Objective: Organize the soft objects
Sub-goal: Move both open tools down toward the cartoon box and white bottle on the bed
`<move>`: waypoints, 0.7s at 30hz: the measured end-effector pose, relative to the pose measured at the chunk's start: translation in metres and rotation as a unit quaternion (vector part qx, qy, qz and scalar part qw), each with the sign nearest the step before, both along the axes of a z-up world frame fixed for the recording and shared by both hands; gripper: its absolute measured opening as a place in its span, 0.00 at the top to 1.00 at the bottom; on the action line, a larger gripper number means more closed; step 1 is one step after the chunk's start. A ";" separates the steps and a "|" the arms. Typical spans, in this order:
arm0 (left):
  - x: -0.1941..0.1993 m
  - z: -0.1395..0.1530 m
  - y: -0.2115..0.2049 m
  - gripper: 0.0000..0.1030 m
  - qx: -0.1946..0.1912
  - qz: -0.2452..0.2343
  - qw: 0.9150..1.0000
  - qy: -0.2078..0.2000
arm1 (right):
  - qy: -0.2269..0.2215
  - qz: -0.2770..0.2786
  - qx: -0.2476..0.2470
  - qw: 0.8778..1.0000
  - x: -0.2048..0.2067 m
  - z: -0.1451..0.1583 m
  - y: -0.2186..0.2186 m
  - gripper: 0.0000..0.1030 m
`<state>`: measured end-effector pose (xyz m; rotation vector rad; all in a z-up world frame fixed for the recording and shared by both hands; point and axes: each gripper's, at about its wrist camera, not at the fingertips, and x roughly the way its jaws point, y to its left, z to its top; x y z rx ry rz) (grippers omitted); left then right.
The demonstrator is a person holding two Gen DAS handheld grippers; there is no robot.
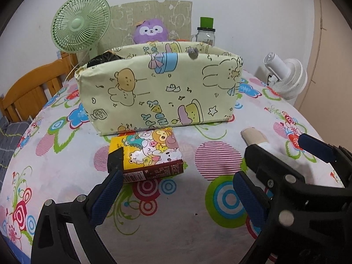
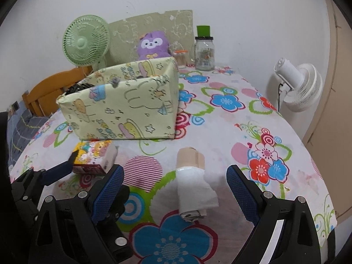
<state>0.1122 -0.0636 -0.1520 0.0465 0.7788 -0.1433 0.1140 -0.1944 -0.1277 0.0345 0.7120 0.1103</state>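
Observation:
A pale yellow cartoon-print fabric bin [image 1: 158, 92] stands on the table; it also shows in the right wrist view [image 2: 123, 107]. A dark object [image 1: 103, 58] lies inside it at the left. A cartoon-print tissue pack [image 1: 149, 154] lies just in front of the bin. My left gripper [image 1: 176, 189] is open, its fingers just short of the pack. A nearly used-up paper roll [image 2: 191, 180] with a cardboard core lies on the cloth. My right gripper [image 2: 173, 189] is open around the roll, not touching it. A purple plush [image 2: 153, 45] sits behind the bin.
A green fan [image 1: 80, 23] and a wooden chair [image 1: 33, 90] stand at the back left. A glass jar with a green lid [image 2: 204, 50] stands at the back. A white fan [image 2: 297, 85] stands off the table's right edge. A floral tablecloth [image 2: 231, 132] covers the table.

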 end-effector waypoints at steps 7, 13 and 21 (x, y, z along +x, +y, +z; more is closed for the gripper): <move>0.004 -0.001 0.000 0.02 -0.004 0.010 1.000 0.011 | 0.015 -0.032 0.008 0.999 0.008 -0.007 -0.015 0.07; 0.008 -0.006 -0.008 0.02 0.013 0.006 1.000 0.020 | 0.032 -0.034 0.009 0.999 0.015 -0.014 -0.020 0.07; 0.012 -0.009 -0.015 0.02 0.036 0.006 0.999 0.040 | 0.057 -0.050 -0.003 0.997 0.024 -0.024 -0.023 0.14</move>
